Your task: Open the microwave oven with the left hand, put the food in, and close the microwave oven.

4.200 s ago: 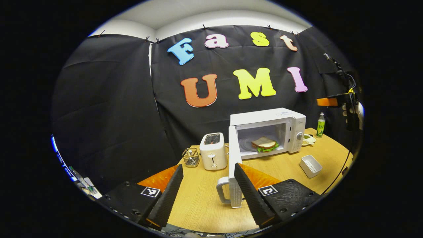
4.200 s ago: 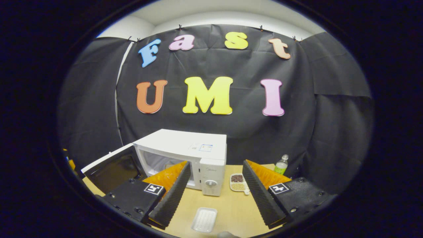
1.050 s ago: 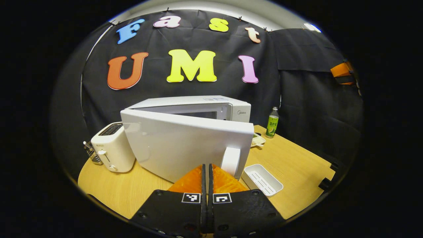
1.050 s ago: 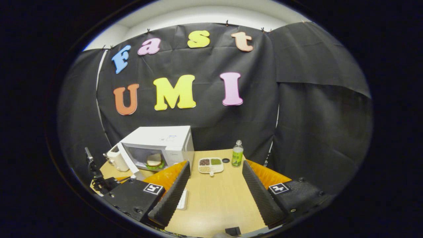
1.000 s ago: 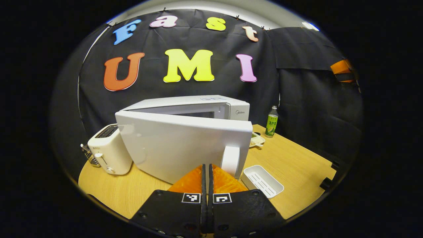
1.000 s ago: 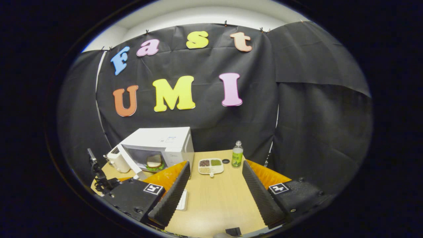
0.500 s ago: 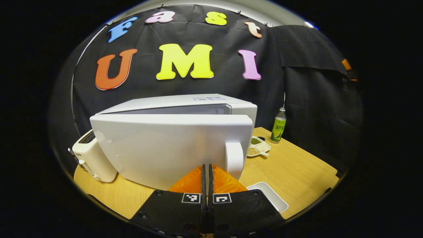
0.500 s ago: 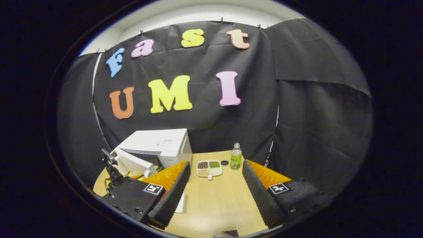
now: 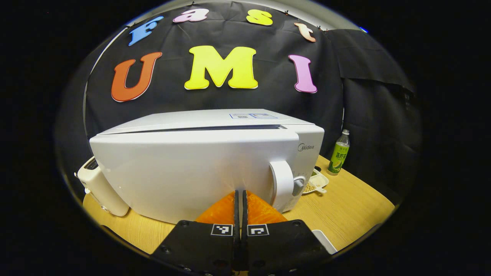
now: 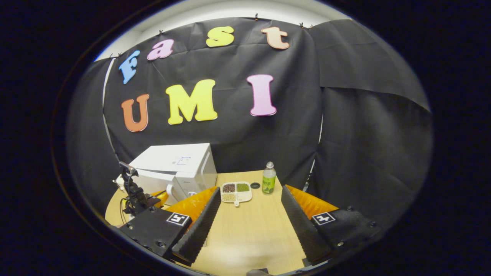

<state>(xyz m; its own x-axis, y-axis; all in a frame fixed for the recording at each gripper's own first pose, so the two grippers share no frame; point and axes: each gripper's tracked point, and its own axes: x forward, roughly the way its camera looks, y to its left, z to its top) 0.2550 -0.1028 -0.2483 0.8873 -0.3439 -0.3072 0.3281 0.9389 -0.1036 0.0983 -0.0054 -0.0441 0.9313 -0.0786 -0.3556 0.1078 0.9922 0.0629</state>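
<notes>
The tabletop (image 9: 345, 207) carries everything, and the microwave oven (image 9: 215, 122) stands toward its back left corner in the right gripper view, a toaster (image 9: 98, 186) tucked at its left side. In the left gripper view the oven door (image 9: 191, 172) is almost home: only a thin dark seam shows along its top edge, so the step in hand is the last press that latches it. The food is hidden behind the door, presumably inside the oven.

The left tongs (image 9: 241, 197) are clenched with nothing between them, their tips at the door's lower front, just left of the door handle (image 9: 282, 184); whether they actually touch the panel I cannot tell. To finish well, I judge the push should go square into the door near the handle side, far from the hinge, slow and firm until the seam closes, without sliding onto the handle or shoving the oven toward the back edge.

The right tongs (image 10: 248, 220) are released and empty, held above the front edge, well apart from the snack tray (image 10: 236, 191) and the green bottle (image 10: 269, 182) at the back edge.
</notes>
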